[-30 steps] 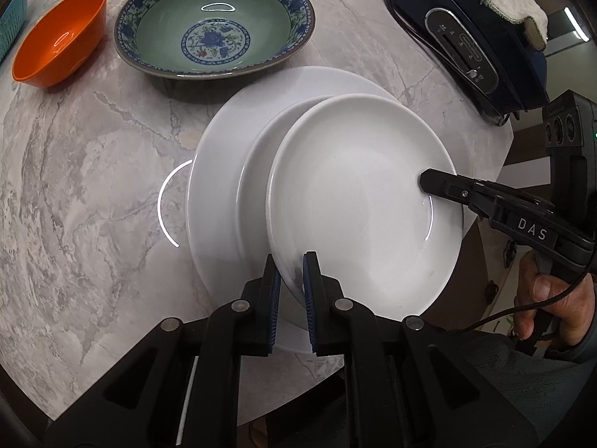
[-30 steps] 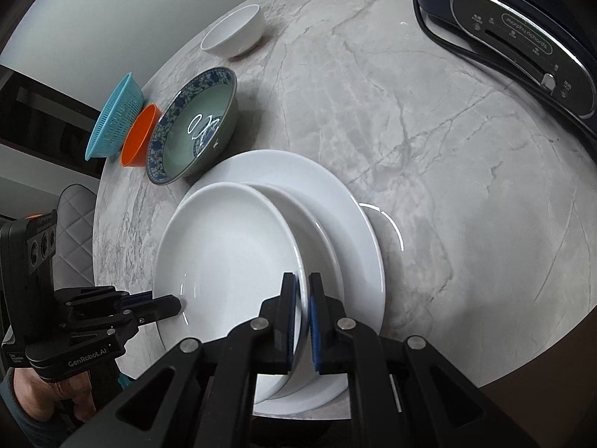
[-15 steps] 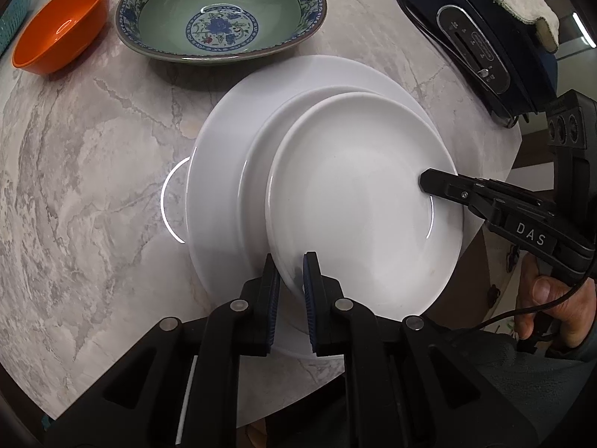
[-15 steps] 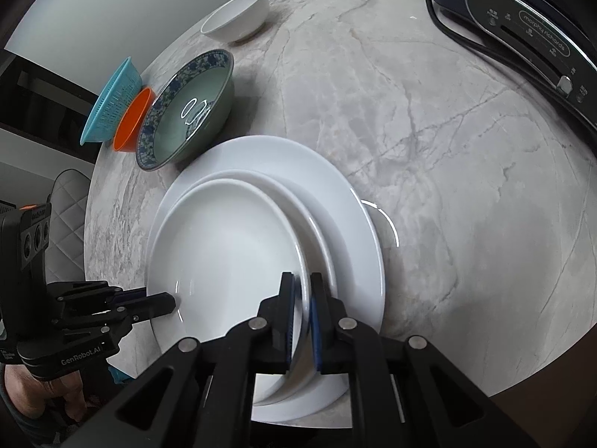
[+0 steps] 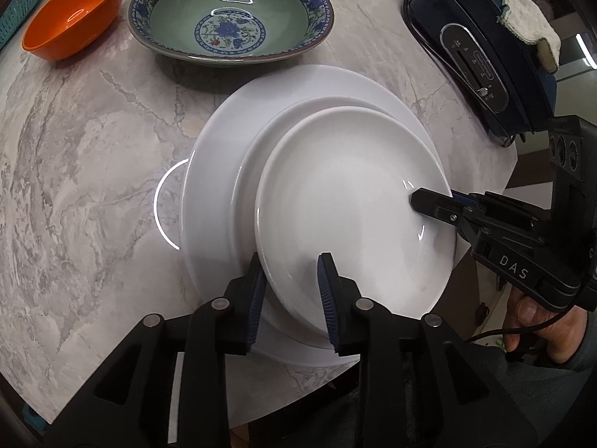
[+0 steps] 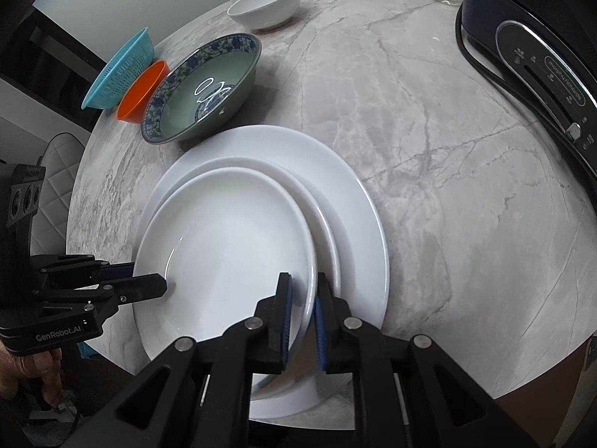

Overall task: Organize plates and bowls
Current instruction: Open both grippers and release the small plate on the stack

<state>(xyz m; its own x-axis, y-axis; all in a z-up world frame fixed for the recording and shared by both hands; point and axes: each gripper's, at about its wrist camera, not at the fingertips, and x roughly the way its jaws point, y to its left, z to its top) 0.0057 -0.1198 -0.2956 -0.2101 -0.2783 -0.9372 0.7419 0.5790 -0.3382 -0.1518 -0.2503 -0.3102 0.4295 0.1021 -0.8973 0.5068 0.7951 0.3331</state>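
Nearest, the left gripper (image 5: 291, 280) is opening, its pads clear on either side of the small white plate's (image 5: 347, 216) near rim. Opposite, the right gripper (image 6: 301, 302) is also opening, that plate's rim between its pads. This plate lies atop two larger white plates (image 5: 224, 171) on the marble table (image 5: 74, 186). Beyond stand a green patterned bowl (image 5: 231, 11), an orange bowl (image 5: 74, 11), and a white bowl (image 6: 265, 2).

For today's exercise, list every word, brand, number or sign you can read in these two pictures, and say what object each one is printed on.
"DAS": on the body of the right claw, seen from the left wrist view.
"GenRobot.AI": on the body of the left claw, seen from the right wrist view.
"morphy richards": on the dark blue appliance, on its oval control panel.
The small icons and marks on that panel are too small to read.
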